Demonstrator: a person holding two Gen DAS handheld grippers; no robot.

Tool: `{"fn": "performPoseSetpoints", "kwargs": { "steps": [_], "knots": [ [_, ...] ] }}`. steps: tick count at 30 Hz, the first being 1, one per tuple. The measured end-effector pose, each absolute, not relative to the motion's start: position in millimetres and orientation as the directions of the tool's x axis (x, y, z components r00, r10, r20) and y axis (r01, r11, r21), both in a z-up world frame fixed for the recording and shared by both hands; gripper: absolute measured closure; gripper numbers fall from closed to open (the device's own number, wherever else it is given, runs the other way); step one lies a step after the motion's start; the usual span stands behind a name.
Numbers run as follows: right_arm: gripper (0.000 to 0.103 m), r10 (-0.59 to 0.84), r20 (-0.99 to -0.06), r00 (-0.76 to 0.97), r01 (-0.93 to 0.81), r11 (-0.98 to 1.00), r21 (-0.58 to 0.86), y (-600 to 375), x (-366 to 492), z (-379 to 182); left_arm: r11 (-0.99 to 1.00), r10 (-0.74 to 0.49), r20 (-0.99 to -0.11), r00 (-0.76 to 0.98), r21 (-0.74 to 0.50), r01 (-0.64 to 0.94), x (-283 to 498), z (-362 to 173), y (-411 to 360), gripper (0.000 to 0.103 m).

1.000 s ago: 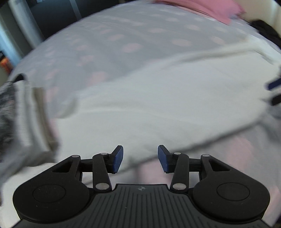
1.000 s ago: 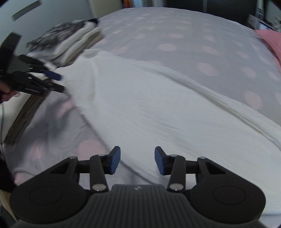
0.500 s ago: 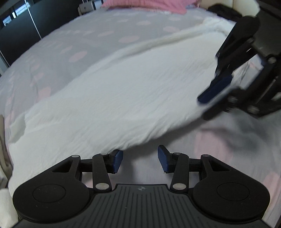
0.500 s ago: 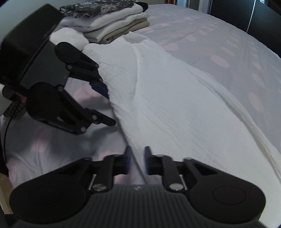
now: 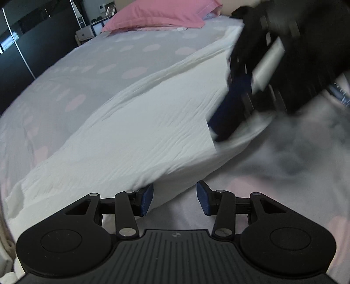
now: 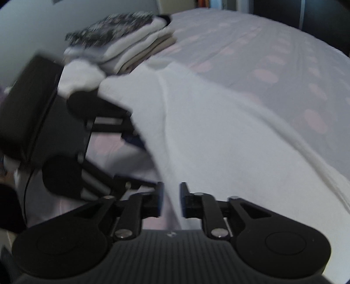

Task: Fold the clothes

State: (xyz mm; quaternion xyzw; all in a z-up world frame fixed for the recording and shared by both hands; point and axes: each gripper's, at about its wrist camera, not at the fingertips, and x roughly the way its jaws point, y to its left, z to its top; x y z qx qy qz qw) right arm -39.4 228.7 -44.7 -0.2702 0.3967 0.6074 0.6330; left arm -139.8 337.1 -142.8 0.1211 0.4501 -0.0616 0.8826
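A white garment (image 5: 142, 122) lies spread on the bed and also shows in the right wrist view (image 6: 229, 139). My left gripper (image 5: 174, 200) is open at the garment's near edge, with the cloth edge lying between its jaws. My right gripper (image 6: 171, 201) is nearly shut on the garment's edge and lifts it. In the left wrist view the right gripper (image 5: 231, 109) is blurred and pinches the garment's edge at the right. In the right wrist view the left gripper (image 6: 91, 139) sits low at the left under the raised cloth.
The bed has a grey sheet with pink dots (image 5: 105, 65). A pink pillow (image 5: 157, 15) lies at the head of the bed. A stack of folded clothes (image 6: 122, 45) sits at the bed's far corner in the right wrist view.
My right gripper has closed onto the garment's edge and raised it. My left gripper has moved in to the near edge and stays open. Both grippers have come closer together.
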Motion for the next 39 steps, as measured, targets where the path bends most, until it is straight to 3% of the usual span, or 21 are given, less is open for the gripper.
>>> {"fn": "performPoseSetpoints", "kwargs": {
  "steps": [4,6,10,13,15,16,17,19,25,28,30,32,39],
  "knots": [
    [0.071,0.509,-0.86,0.018,-0.996,0.085,0.03,230.1,-56.3,-60.0,0.947,-0.011,-0.782,0.623,0.193,0.258,-145.5,-132.4,332.3,0.061],
    [0.098,0.508,-0.86,0.041,-0.994,0.11,0.018,231.7,-53.0,-59.5,0.929,0.011,-0.776,0.631,0.242,0.281,-146.7,-132.4,326.7,0.061],
    [0.098,0.555,-0.829,0.075,-0.985,0.171,0.025,225.8,-41.4,-45.3,0.891,0.021,-0.785,0.619,0.295,0.344,-150.9,-140.9,316.1,0.057],
    [0.098,0.571,-0.817,0.083,-0.98,0.196,0.038,225.9,-36.4,-39.6,0.828,0.1,-0.784,0.613,0.408,0.386,-150.6,-155.8,304.8,0.057],
    [0.098,0.571,-0.817,0.078,-0.979,0.2,0.046,226.7,-35.7,-39.8,0.795,0.152,-0.791,0.593,0.454,0.401,-145.5,-165.8,301.0,0.074],
    [0.098,0.565,-0.822,0.072,-0.98,0.193,0.047,227.0,-37.4,-41.6,0.786,0.162,-0.798,0.581,0.46,0.413,-142.8,-169.6,300.0,0.092],
    [0.098,0.558,-0.827,0.064,-0.982,0.184,0.048,227.1,-39.4,-43.8,0.785,0.151,-0.809,0.568,0.448,0.428,-141.6,-171.2,299.6,0.096],
    [0.098,0.543,-0.838,0.047,-0.985,0.163,0.051,228.3,-44.0,-49.3,0.78,0.132,-0.825,0.55,0.429,0.456,-143.7,-172.9,298.4,0.101],
    [0.096,0.505,-0.863,0.006,-0.994,0.096,0.049,225.0,-61.0,-62.9,0.817,0.089,-0.858,0.506,0.353,0.456,-153.9,-172.1,308.4,0.102],
    [0.09,0.509,-0.861,0.028,-0.996,0.086,0.019,228.3,-67.1,-66.3,0.824,0.107,-0.84,0.531,0.374,0.426,-154.5,-172.2,313.0,0.093],
    [0.079,0.518,-0.855,0.032,-0.996,0.087,0.016,232.7,-68.3,-66.4,0.833,0.114,-0.831,0.545,0.379,0.403,-155.1,-169.8,317.7,0.078],
    [0.075,0.532,-0.846,0.037,-0.997,0.082,0.008,237.4,-70.7,-65.0,0.847,0.117,-0.822,0.557,0.376,0.376,-155.9,-165.6,323.8,0.054],
    [0.074,0.556,-0.829,0.052,-0.998,0.063,-0.02,267.8,-79.3,-64.1,0.931,0.159,-0.815,0.557,0.313,0.191,-152.7,-148.2,367.3,0.052]
  ]
}}
